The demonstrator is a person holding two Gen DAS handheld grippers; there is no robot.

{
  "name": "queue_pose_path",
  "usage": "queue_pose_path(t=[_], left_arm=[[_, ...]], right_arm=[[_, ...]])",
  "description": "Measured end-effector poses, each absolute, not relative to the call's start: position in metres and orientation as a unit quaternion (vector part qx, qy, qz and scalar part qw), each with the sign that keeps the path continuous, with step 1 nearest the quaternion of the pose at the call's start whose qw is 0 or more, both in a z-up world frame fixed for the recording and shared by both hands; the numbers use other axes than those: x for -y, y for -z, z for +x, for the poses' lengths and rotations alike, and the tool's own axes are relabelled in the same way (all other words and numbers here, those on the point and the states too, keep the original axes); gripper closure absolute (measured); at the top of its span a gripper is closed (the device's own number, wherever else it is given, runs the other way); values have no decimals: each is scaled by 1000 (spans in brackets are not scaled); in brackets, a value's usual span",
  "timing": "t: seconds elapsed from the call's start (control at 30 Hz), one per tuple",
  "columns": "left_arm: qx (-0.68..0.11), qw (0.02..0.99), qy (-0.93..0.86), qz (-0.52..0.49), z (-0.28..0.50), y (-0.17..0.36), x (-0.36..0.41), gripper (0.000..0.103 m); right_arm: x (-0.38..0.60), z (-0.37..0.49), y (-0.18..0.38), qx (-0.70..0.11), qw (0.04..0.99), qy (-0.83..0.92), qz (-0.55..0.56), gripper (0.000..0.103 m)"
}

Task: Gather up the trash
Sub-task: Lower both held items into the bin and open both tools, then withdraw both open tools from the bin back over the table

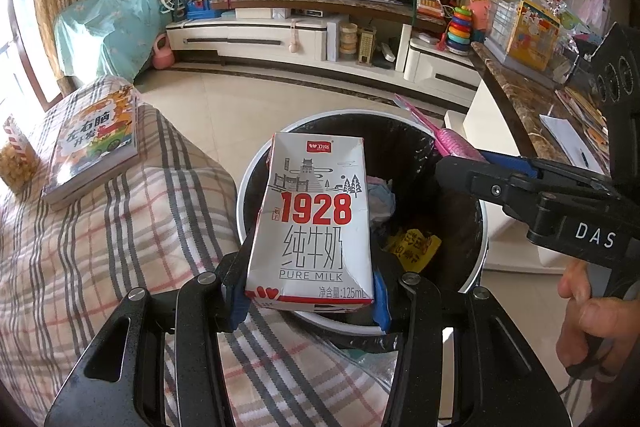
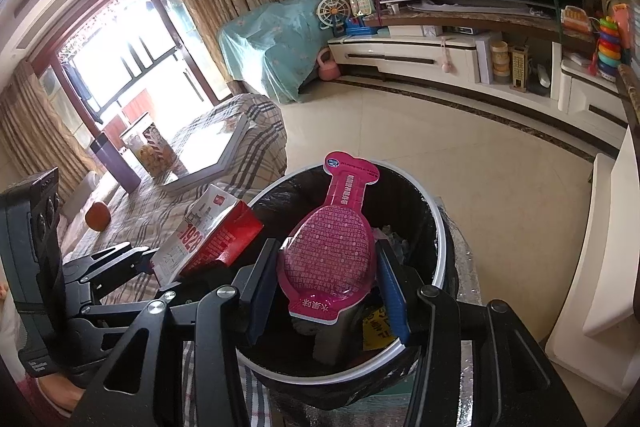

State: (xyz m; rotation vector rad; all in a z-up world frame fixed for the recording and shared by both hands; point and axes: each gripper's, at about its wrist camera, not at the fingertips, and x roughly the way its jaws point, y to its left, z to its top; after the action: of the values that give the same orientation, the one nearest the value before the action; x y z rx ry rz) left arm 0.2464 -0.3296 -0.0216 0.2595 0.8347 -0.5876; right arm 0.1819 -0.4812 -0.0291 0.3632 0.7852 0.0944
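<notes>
A white and red milk carton (image 1: 312, 223) marked 1928 stands upright in my left gripper (image 1: 306, 293), which is shut on its lower end. It hangs over the near rim of a round trash bin (image 1: 256, 163) lined with a black bag. My right gripper (image 2: 326, 287) is shut on a pink paddle-shaped package (image 2: 332, 251), held over the same bin (image 2: 438, 227). In the left wrist view the right gripper (image 1: 460, 169) reaches in from the right with the pink package (image 1: 452, 143). The right wrist view shows the carton (image 2: 208, 231) at the left. Crumpled wrappers lie inside the bin.
A table under a plaid cloth (image 1: 100, 247) holds a picture book (image 1: 96, 143) and a snack jar (image 1: 18, 163). An orange (image 2: 98, 217) and a purple cup (image 2: 116, 163) sit further along it. A TV cabinet (image 1: 280, 39) with toys lines the far wall; a marble counter (image 1: 532, 107) runs at right.
</notes>
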Motion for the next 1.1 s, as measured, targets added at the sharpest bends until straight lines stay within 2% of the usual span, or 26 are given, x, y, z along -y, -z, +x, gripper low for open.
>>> queue_pose_path(t=[0.33, 0.4, 0.47, 0.6, 0.67, 0.83, 0.93, 1.1], left_arm=[[-410, 856, 288, 125, 251, 23, 336, 56], [-413, 853, 293, 124, 251, 22, 335, 53], [-409, 856, 290, 126, 248, 20, 332, 42], [-396, 865, 286, 118, 238, 14, 316, 40], [-392, 871, 277, 107, 231, 13, 302, 39], [-388, 882, 262, 56, 203, 14, 257, 36], [-384, 887, 254, 24, 181, 15, 229, 31], [-370, 900, 229, 2, 146, 18, 191, 21]], right_arm=[[484, 188, 30, -388, 903, -45, 178, 52], [485, 190, 30, -391, 902, -40, 180, 52], [487, 188, 28, -386, 903, -35, 185, 51], [490, 176, 19, -368, 909, -28, 195, 47], [491, 168, 15, -360, 911, -28, 201, 43], [481, 141, 8, -337, 915, -26, 219, 22], [468, 125, 11, -333, 913, -25, 235, 18], [438, 100, 16, -327, 910, -28, 252, 16]])
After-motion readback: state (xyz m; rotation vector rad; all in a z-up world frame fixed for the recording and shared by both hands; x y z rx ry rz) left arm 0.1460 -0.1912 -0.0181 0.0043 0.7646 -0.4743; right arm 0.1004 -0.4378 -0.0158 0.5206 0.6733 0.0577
